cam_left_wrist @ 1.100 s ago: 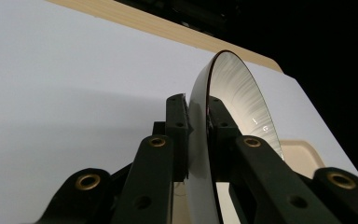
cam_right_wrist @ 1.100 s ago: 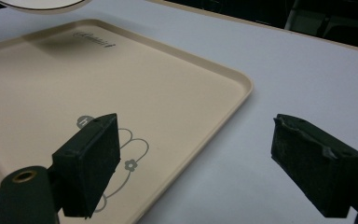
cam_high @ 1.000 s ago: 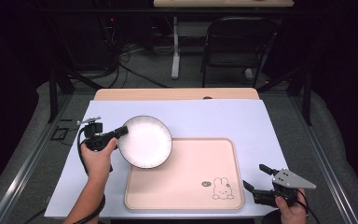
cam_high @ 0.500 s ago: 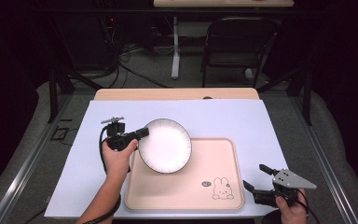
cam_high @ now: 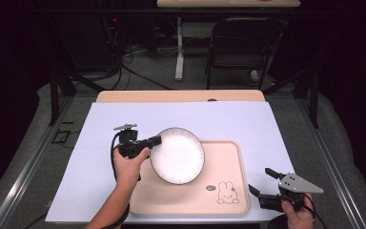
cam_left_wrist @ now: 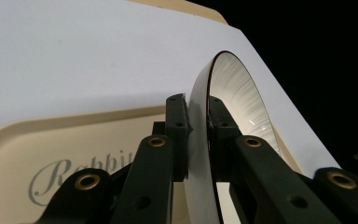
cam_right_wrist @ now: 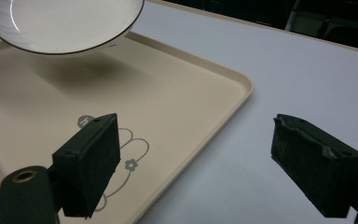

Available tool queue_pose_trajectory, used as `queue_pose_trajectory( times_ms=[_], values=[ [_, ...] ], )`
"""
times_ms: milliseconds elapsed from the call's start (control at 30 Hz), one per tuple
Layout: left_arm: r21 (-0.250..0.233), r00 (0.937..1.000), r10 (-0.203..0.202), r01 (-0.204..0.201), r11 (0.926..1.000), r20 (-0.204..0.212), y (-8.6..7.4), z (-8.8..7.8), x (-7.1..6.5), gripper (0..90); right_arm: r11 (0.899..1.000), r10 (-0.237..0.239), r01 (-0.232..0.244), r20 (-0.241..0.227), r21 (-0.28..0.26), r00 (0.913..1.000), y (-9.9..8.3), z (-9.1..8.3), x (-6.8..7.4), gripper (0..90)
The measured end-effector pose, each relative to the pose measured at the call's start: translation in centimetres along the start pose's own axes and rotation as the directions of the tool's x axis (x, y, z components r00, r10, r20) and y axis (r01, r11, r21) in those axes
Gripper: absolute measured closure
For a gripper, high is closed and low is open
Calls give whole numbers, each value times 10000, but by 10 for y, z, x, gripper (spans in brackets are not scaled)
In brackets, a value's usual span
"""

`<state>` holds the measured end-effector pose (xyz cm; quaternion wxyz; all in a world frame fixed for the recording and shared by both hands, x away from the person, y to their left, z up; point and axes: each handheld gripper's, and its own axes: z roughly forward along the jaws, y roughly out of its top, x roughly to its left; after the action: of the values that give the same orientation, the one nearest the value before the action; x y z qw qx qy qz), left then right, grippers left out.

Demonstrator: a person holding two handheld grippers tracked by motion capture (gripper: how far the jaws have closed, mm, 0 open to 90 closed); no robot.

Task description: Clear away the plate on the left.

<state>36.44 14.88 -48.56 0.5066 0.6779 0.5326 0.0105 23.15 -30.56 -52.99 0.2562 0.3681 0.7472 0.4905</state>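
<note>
White plate [cam_high: 177,155] hangs over the beige tray [cam_high: 228,202], its rim clamped in your left gripper [cam_high: 155,140]. Your right gripper [cam_high: 262,183] rests near the tray's right corner, jaws spread wide, holding nothing.

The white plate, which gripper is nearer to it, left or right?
Left. The left gripper is clamped on the rim of the white plate, holding it over the tray. The right gripper sits open off the tray's near right corner, apart from the plate.
</note>
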Motion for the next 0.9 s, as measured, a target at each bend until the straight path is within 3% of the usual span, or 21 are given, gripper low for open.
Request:
queue_pose_trajectory(
  times_ms=[500,900],
  values=[
    [640,9993,-134,112,9979,342,-27,17,-2,816,10000,-10,10,9,-4,10000,0,0,0,149],
    [820,9983,-300,260,9963,489,-36,24,-1,815,10000,-7,7,7,-5,10000,0,0,0,149]
  ],
)
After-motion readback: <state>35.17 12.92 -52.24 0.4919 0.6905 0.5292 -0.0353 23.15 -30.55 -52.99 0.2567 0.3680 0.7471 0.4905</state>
